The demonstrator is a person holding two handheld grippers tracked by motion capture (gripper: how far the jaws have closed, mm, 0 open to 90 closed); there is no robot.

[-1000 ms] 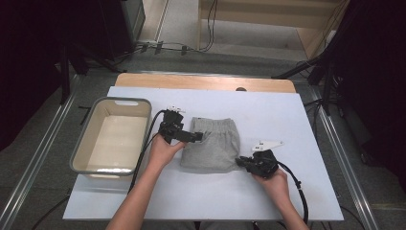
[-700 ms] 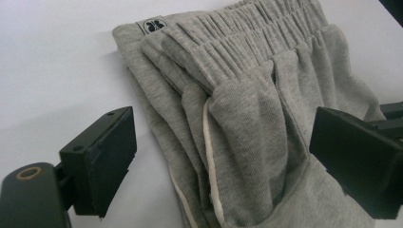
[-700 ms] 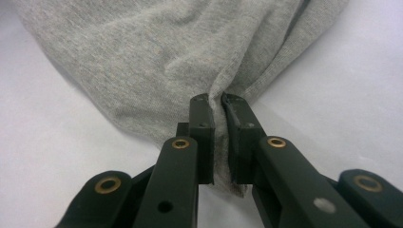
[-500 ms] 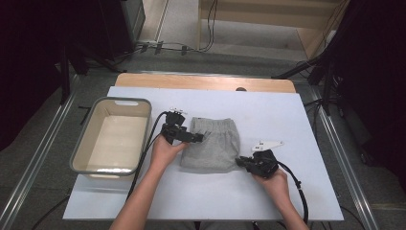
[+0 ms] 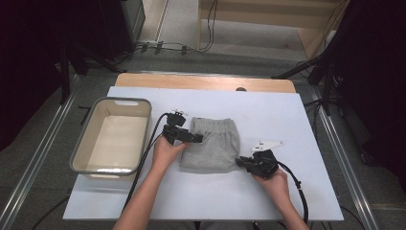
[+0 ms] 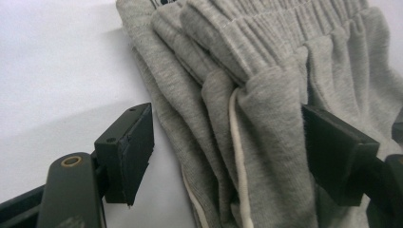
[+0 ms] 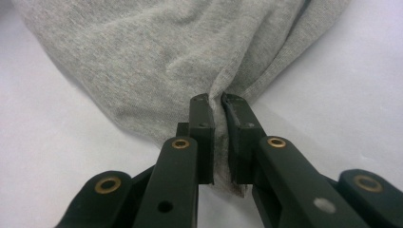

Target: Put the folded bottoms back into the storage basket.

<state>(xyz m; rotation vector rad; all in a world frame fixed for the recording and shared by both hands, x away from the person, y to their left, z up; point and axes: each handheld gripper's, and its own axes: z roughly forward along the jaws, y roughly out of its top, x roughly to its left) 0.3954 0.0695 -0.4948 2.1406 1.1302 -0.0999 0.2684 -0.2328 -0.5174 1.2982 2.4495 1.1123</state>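
**Two grippers at the folded grey shorts**

The jaws of the right gripper [image 7: 216,137] were clenched on a thin pinch of cloth at the hem corner of the grey shorts [image 5: 211,146], with only a narrow slit between the pads. How deep the cloth went between them was hidden by the jaws themselves.

The jaws of the left gripper [image 6: 228,152] stood apart and had just been closing, with the bunched waistband side of the shorts between them. In the left gripper view the pad at 3 o'clock lay against the folds, while the pad at 9 o'clock was clear of the cloth with white table showing beside it, so the cloth was not yet pinched. A white drawstring [image 6: 239,156] ran down between the folds, and its lower end was cut off by the frame. At the top edge of that view a dark mark on the cloth was cut off and could not be read.

In the high view the shorts lay folded near the middle of the white table [image 5: 297,120]. The left gripper [image 5: 191,137] was at their 9 o'clock edge and the right gripper [image 5: 241,163] at their 4 o'clock corner. A beige tub [image 5: 81,153] stood at 9 o'clock from the shorts. Both forearms were cut off at 6 o'clock.
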